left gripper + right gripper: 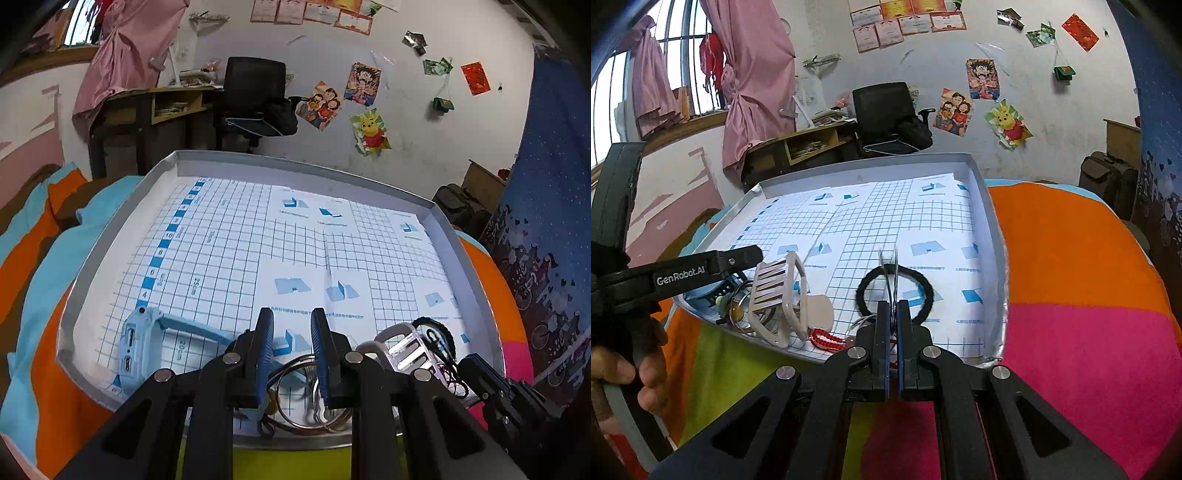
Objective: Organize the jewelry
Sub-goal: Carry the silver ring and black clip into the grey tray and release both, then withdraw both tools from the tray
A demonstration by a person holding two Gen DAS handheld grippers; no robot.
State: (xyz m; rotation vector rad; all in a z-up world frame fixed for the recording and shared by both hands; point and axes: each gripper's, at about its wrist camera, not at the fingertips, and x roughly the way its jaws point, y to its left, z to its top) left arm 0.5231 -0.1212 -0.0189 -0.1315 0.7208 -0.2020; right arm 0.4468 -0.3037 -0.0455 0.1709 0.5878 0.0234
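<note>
- Left wrist view: found the left claw (291, 321) narrowly parted, with gridded paper showing through the gap at the tips; could not tell whether pinching anything lower down
- Saw a bunch of metal bangles (334, 424) just under and behind that claw's pads, inside the near edge of the tray (122, 229)
- Noted a pale blue watch (136, 339) to the left of the claw, then a clear hair clip (406, 349) and a black hair tie (439, 328) to its right
- Judged the bangles stiff, smooth and slippery, light singly but apt to slide and clatter as a bunch; better taken one at a time across the wire of the rim than across the full width
- Judged the watch heavier at the case, floppy at the strap; better pinched across the case
- Right wrist view: found the right claw (893, 306) pressed together on a thin metal hoop (888, 266), standing edge-on out of the tips
- Saw the black hair tie lying flat on the paper directly ahead of and below the claw; could not tell whether touching the hoop
- Noted a string of red beads (827, 339) just left of the claw, the hair clip further left, and the left claw beyond, over the bangles, carried by a person's hand (624, 369)
- Judged the hoop light, rigid and prone to pivoting in flat pads; worth a firm pinch low on the arc
- Judged the hair tie soft and easy to grip anywhere, the beads limp and best lifted mid-string, the clip brittle and best held by its solid back
</note>
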